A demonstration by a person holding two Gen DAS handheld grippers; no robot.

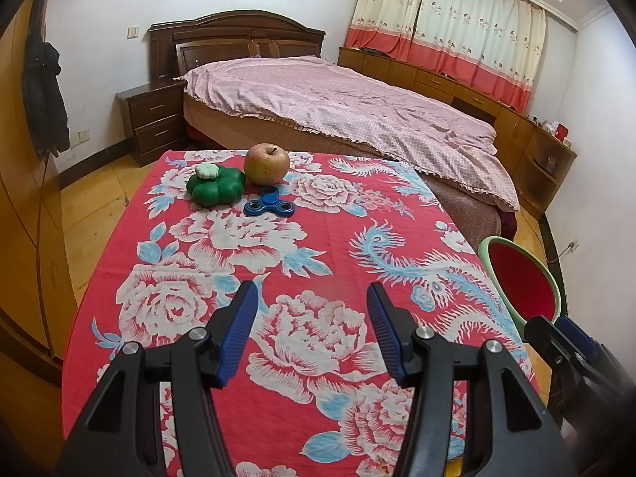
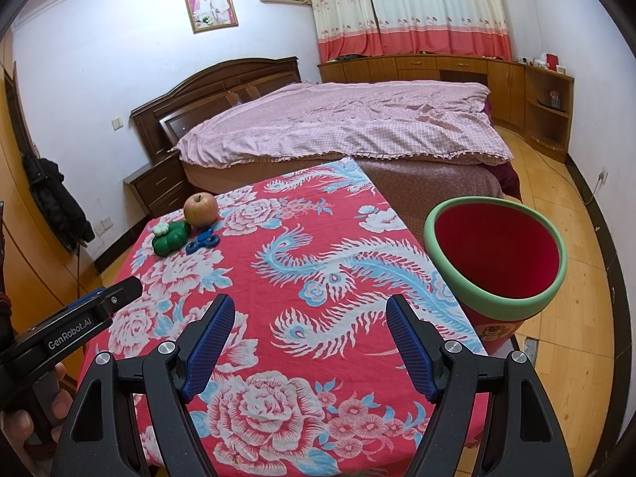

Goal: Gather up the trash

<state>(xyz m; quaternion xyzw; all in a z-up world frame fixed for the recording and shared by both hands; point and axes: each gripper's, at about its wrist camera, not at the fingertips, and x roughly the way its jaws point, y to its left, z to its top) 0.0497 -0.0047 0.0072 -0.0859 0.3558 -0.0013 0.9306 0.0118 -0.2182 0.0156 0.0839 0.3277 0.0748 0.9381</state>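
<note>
At the far end of the table with the red flowered cloth (image 1: 302,238) lie an apple (image 1: 266,163), a green squishy toy with a white top (image 1: 215,189) and a blue fidget spinner (image 1: 269,204). The same three show small in the right wrist view: apple (image 2: 200,209), green toy (image 2: 171,237), spinner (image 2: 203,242). A red bin with a green rim (image 2: 495,254) stands off the table's right side. My left gripper (image 1: 312,298) hovers open over the near cloth, nothing between its fingers. My right gripper (image 2: 310,310) is open too, left of the bin.
Beyond the table stands a bed with a pink cover (image 1: 357,107), with a dark nightstand (image 1: 153,119) to its left. Wooden cabinets (image 2: 457,71) run under the curtains. A hand (image 2: 24,425) holds the left gripper's handle at the right wrist view's left edge.
</note>
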